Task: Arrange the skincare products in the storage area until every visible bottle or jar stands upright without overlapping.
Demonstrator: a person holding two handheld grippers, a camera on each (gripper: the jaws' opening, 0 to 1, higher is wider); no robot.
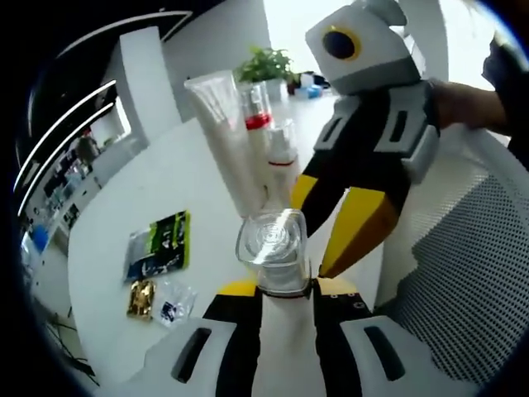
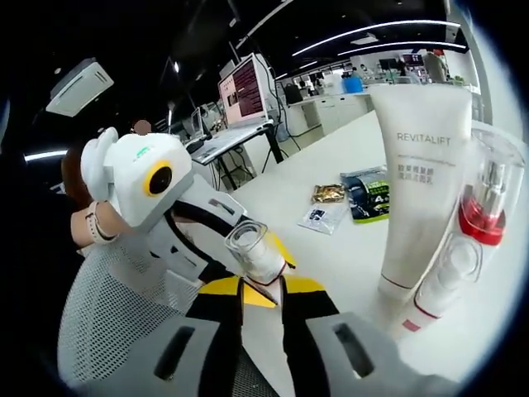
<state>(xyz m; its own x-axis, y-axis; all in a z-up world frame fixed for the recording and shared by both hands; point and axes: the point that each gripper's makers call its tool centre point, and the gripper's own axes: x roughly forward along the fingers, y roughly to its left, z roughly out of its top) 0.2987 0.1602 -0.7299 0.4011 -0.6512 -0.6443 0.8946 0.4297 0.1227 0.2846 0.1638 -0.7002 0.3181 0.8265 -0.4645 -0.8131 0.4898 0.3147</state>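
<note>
White desk (image 1: 124,207) runs through an open office, with monitors and ceiling strip lights far back in the right gripper view. At the lower centre of the left gripper view, the left claw (image 1: 285,289) is clamped on a small clear bottle (image 1: 273,248) with a square transparent cap, held just below that cap with the jaws snug on either side. The same bottle (image 2: 254,251) sits at centre in the right gripper view, gripped by the other tool coming in from the left.

The right claw (image 1: 339,236) hangs in the centre right of the left gripper view, jaws apart and holding nothing; its tips reach close to the bottle but I cannot tell whether they touch.

Behind it, upper centre, stands a white tube (image 1: 225,141) on its cap, marked REVITALIFT in the right gripper view, with a red-collared pump bottle (image 1: 258,124) and a second pump bottle (image 1: 283,161) just beside it, all upright. Sachets (image 1: 159,244) lie flat at lower left.

Judging by its look, the clear bottle is rigid, smooth and probably slippery, light for its size, and liable to crack if squeezed hard or dropped. The neck under the cap gives a sure hold; the cap itself might pull off. The tube would be soft and top-heavy, so it should be gripped low, near the cap.
</note>
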